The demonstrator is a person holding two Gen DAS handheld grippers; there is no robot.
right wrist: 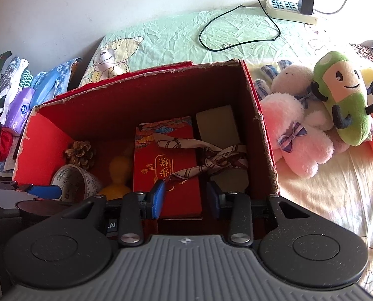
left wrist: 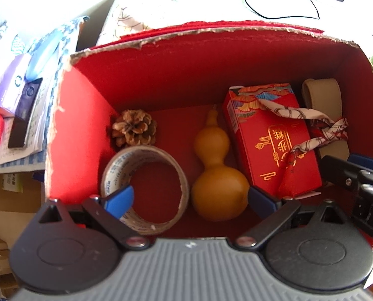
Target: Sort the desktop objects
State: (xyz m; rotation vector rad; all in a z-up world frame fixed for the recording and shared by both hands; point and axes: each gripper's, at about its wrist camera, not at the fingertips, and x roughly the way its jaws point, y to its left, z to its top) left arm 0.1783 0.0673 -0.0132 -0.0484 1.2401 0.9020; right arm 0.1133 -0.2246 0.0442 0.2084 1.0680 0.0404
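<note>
Both point steeply down, the left gripper [left wrist: 190,198] spread wide, the right gripper [right wrist: 187,195] half open.

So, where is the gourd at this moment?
In the left wrist view, the gourd lies on the floor of the red box, between the tape roll on its left and the red gift packet on its right.

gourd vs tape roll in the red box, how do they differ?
The gourd is smooth, solid and orange-yellow; the tape roll is a hollow ring, pale with print. The gourd lies lengthwise, its neck toward the far wall; the tape roll lies tilted against the left wall. Both rest on the red box floor, side by side.
</note>
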